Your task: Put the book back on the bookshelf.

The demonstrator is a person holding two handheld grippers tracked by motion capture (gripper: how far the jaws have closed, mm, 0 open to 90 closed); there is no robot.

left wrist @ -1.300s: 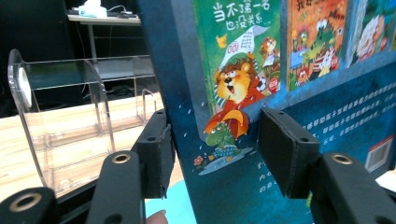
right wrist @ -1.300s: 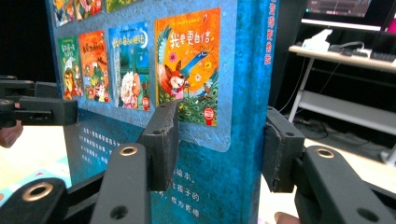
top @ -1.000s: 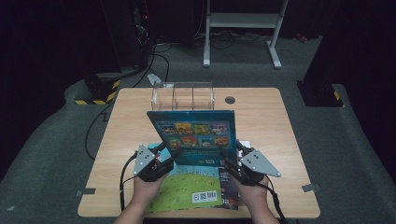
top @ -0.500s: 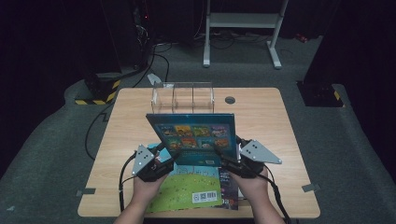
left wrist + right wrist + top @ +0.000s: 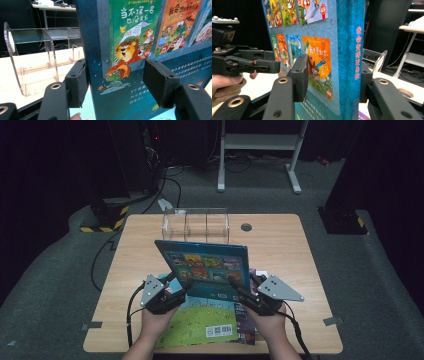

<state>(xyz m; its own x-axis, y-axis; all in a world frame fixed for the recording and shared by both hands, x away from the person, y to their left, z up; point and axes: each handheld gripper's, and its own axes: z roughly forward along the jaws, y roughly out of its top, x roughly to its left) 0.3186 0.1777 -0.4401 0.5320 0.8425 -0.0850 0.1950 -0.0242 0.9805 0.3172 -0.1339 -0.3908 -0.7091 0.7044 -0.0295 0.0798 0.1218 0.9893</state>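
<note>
Nearest me, along the table's (image 5: 280, 245) front edge, a green book (image 5: 200, 322) lies flat with a darker one (image 5: 246, 320) at its right side. Just above them I have the blue boxed book set (image 5: 207, 267) standing upright, tilted back slightly, over the front middle of the table. My left gripper (image 5: 172, 292) is at its lower left edge; its jaws have just been opening, and in the left gripper view one pad touches the spine side while the other stands off the cover. My right gripper (image 5: 245, 292) has just been closing and clamps the set's lower right edge, pads pressed on cover and back. Beyond, by the far edge, stands a clear acrylic rack (image 5: 196, 224).
</note>
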